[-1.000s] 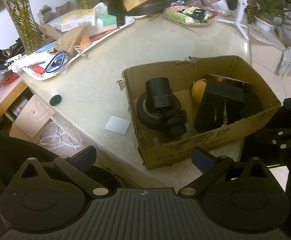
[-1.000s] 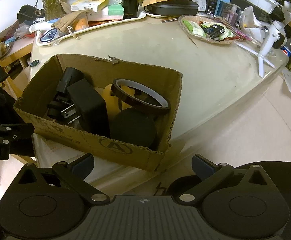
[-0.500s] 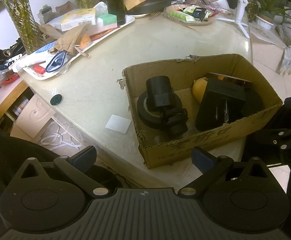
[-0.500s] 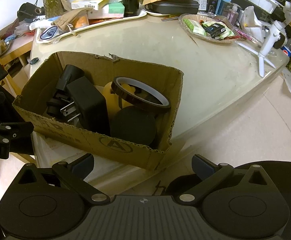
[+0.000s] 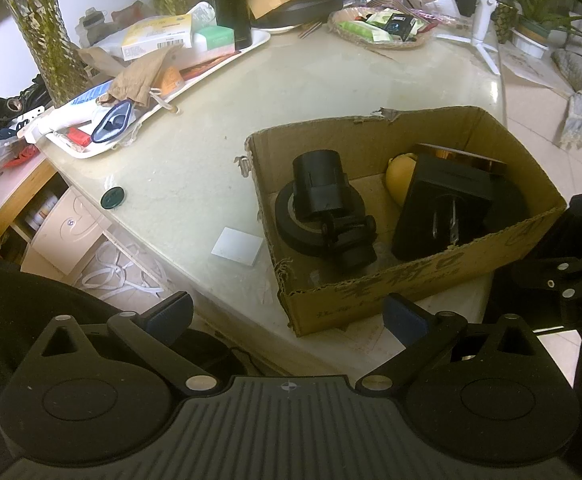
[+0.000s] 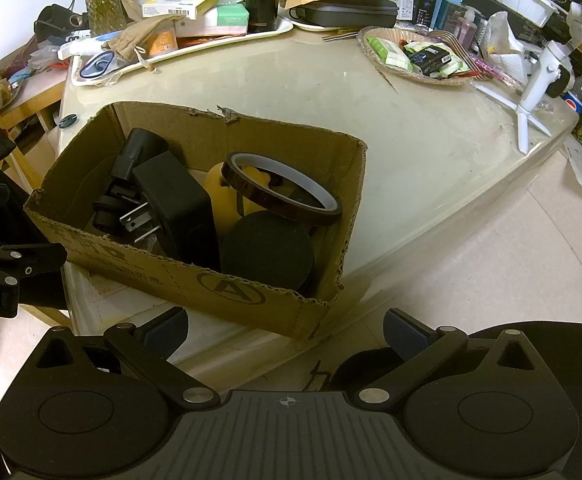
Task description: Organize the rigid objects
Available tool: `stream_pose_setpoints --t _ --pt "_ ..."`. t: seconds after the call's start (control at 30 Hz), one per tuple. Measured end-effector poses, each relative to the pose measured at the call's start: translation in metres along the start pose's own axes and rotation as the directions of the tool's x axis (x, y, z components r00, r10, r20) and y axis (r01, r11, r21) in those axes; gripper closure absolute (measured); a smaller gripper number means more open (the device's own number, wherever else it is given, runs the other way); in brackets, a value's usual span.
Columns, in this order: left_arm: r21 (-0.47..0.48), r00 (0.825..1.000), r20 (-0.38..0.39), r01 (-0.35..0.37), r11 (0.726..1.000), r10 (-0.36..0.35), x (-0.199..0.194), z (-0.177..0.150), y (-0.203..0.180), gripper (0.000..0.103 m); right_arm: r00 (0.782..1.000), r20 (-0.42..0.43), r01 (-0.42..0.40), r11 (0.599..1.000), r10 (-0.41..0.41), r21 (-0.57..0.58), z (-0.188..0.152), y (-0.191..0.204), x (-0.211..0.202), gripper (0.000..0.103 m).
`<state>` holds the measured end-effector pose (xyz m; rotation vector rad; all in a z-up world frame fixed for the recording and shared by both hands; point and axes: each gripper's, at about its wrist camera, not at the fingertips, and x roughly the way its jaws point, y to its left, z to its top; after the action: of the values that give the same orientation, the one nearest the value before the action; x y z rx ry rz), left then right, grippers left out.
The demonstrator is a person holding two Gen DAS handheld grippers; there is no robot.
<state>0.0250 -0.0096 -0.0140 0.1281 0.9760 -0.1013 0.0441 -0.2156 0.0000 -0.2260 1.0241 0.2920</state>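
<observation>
An open brown cardboard box [image 5: 423, 280] of rigid black items sits ahead between both empty, spread-apart grippers: rightward of the left gripper [image 5: 287, 316], leftward of the right gripper [image 6: 287, 326].

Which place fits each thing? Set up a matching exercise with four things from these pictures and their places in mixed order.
Things:
1 amber tape roll
2 black tape roll
3 white card
4 dark round cap

Places:
A near the table's edge
B leaning in the box's right part
C under the black cylinder
D on the table by the box's left wall

Pairs: 1-B, 2-C, 3-D, 4-A
</observation>
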Motion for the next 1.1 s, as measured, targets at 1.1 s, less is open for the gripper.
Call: stream_pose_setpoints --t 1.1 --pt "-0.011 1.0 0.001 -0.005 1.0 0.005 -0.0008 -0.0004 0.0023 0.0 1.0 -0.001 0.0 1.0 0.0 -0.001 0.0004 0.0002 0.0 0.0"
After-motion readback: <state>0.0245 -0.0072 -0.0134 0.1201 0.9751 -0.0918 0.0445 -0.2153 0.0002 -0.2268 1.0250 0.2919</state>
